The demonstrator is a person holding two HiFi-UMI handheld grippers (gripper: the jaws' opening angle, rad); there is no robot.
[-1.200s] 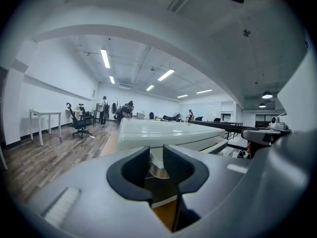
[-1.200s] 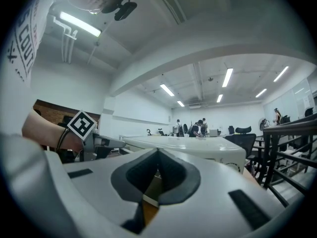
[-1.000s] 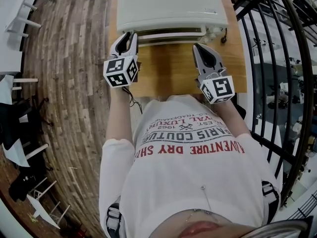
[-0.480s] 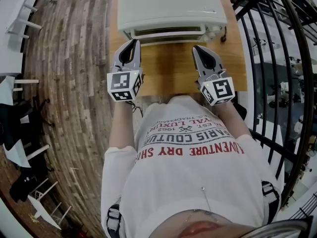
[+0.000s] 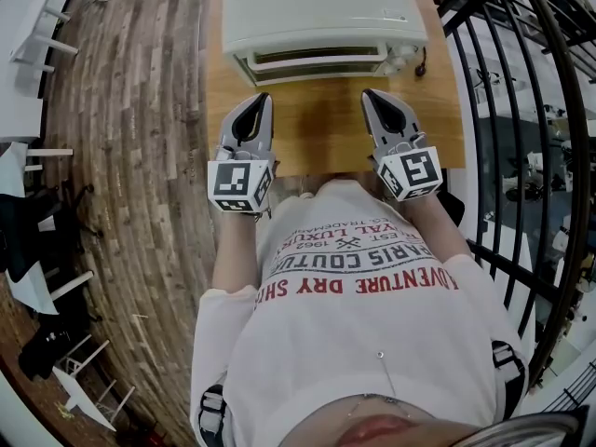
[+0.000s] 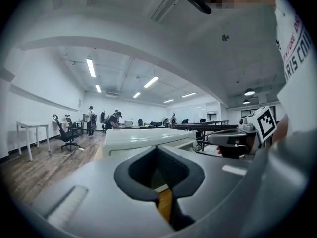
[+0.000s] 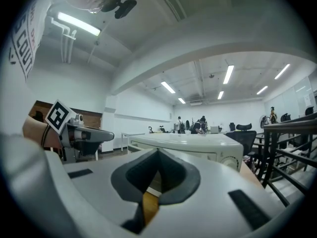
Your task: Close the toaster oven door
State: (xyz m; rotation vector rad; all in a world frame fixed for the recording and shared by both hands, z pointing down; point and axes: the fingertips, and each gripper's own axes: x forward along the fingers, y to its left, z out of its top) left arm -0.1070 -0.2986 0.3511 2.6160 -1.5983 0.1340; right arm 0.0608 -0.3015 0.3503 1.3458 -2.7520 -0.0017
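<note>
A: On wooden table (image 5: 321, 128), far end: toaster oven (image 5: 321, 12), cream, front toward torso. Door (image 5: 317, 60): looks raised against front, glass strip + handle bar peeking from under casing's overhang.

B: Fully shut?

A: Can't tell. Viewed steeply from above; top seam tucked under casing. Back of oven also cut off by frame edge.

B: Any help from gripper views?

A: Little. Both filled low down by grippers' own bodies; oven front mostly blocked. Only flat top + one knob (image 7: 230, 161) at rt corner made out. Far bkgd: office room, few people, too small to detail.

B: Left gripper (image 5: 263, 99)?

A: Tips together; have just been closing, nothing between. Through hollow behind tips, only a sliver of table wood. Held over table's left part, near oven front, apart from door.

B: Right gripper (image 5: 369, 94)?

A: Same: tips meeting, empty, wood sliver in hollow. Near front's rt end, not touching. About level w/ left, well apart from it.

B: Arms?

A: Forearms (image 5: 233, 240) running from grippers down to white printed shirt (image 5: 363, 324). Grip on handles hidden under left marker cube (image 5: 240, 182) and right marker cube (image 5: 414, 173) in head view.

B: Surroundings?

A: Black railing (image 5: 521, 110) along rt, cut by frame edge. Plank floor (image 5: 140, 110) on left; white furniture (image 5: 37, 45) at corner, partial only.
</note>
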